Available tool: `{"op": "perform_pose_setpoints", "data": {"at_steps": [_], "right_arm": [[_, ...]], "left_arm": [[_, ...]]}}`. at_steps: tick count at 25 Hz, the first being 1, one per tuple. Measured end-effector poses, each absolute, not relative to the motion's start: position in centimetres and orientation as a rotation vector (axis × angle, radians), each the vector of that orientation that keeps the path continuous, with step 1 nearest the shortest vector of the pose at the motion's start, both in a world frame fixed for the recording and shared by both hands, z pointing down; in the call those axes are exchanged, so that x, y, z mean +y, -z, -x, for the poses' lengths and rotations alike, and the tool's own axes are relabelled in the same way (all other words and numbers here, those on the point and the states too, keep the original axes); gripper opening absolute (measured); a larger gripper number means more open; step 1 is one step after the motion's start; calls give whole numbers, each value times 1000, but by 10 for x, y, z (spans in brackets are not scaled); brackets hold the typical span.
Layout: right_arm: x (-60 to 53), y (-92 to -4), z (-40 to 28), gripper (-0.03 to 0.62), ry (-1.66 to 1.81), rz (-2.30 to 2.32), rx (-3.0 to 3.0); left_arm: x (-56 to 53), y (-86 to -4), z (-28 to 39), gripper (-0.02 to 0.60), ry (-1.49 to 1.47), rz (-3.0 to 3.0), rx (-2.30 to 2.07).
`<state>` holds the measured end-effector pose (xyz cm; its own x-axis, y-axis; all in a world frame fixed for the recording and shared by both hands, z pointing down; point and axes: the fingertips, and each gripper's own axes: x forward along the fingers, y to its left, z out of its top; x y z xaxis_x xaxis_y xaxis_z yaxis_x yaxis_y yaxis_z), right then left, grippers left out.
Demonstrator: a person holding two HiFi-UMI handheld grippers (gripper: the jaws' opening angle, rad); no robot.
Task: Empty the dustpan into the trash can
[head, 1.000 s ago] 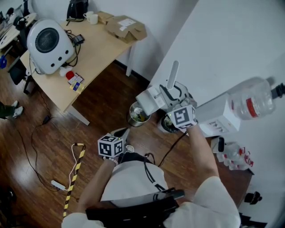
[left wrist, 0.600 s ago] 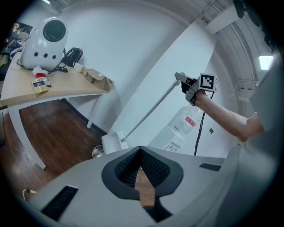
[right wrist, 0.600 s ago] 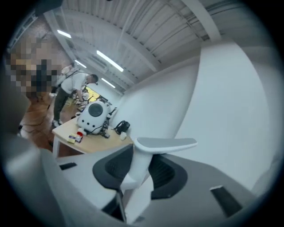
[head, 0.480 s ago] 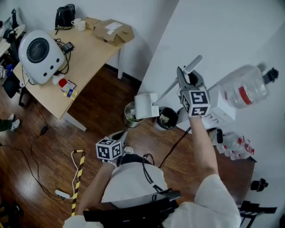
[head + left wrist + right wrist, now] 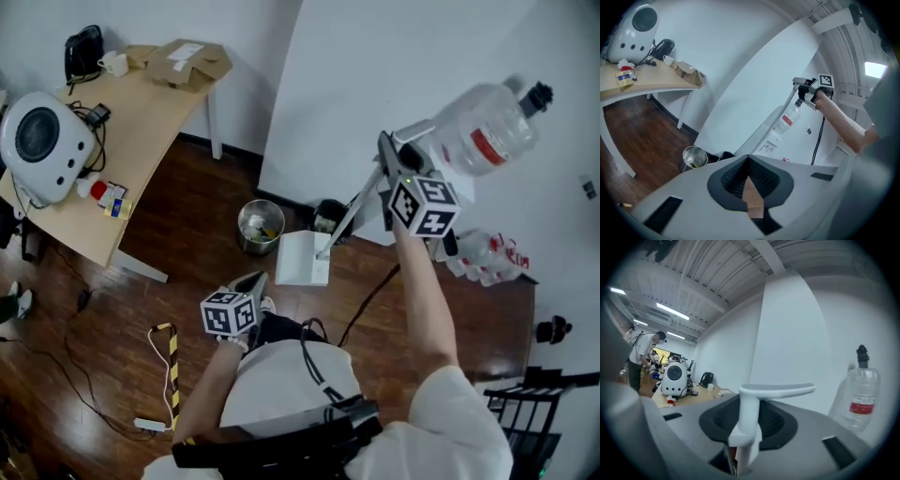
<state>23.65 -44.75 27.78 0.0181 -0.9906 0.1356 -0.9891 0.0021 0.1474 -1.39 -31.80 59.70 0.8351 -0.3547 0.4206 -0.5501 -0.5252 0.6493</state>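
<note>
In the head view my right gripper (image 5: 392,167) is raised high at the right, shut on the long handle of the white dustpan (image 5: 302,259). Its jaws have just been closing on that handle. The pan hangs low over the wooden floor, just to the right of and nearer than the round metal trash can (image 5: 260,226). In the right gripper view the handle's T-shaped top (image 5: 776,390) stands up between the jaws of the right gripper (image 5: 749,413). My left gripper (image 5: 255,281) is low near my body, shut and empty, pointing toward the trash can (image 5: 694,157).
A black bin (image 5: 330,214) stands by the white partition, right of the metal can. A large water bottle (image 5: 487,127) sits at the upper right. A wooden desk (image 5: 122,122) with a white round device (image 5: 37,141) is at the left. A yellow-black strap (image 5: 172,366) lies on the floor.
The right gripper has risen and swung right with the dustpan. The pan has gone from tipped at the trash can's rim to hanging low beside it. The left gripper has shifted slightly.
</note>
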Motion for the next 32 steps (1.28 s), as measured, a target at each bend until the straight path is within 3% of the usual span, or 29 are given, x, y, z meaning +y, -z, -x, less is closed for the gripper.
{"op": "perform_pose_setpoints", "data": {"at_steps": [18, 25, 32], "right_arm": [[-251, -477, -379, 115, -320, -2425, -1918], [-236, -552, -426, 129, -479, -2465, -1926], [-239, -637, -434, 140, -641, -2226, -2001]], "left_arm": [[-266, -627, -78, -5, -513, -2197, -442], [-248, -635, -105, -5, -595, -2186, -468], [-241, -638, -130, -5, -628, -2176, -498]]}}
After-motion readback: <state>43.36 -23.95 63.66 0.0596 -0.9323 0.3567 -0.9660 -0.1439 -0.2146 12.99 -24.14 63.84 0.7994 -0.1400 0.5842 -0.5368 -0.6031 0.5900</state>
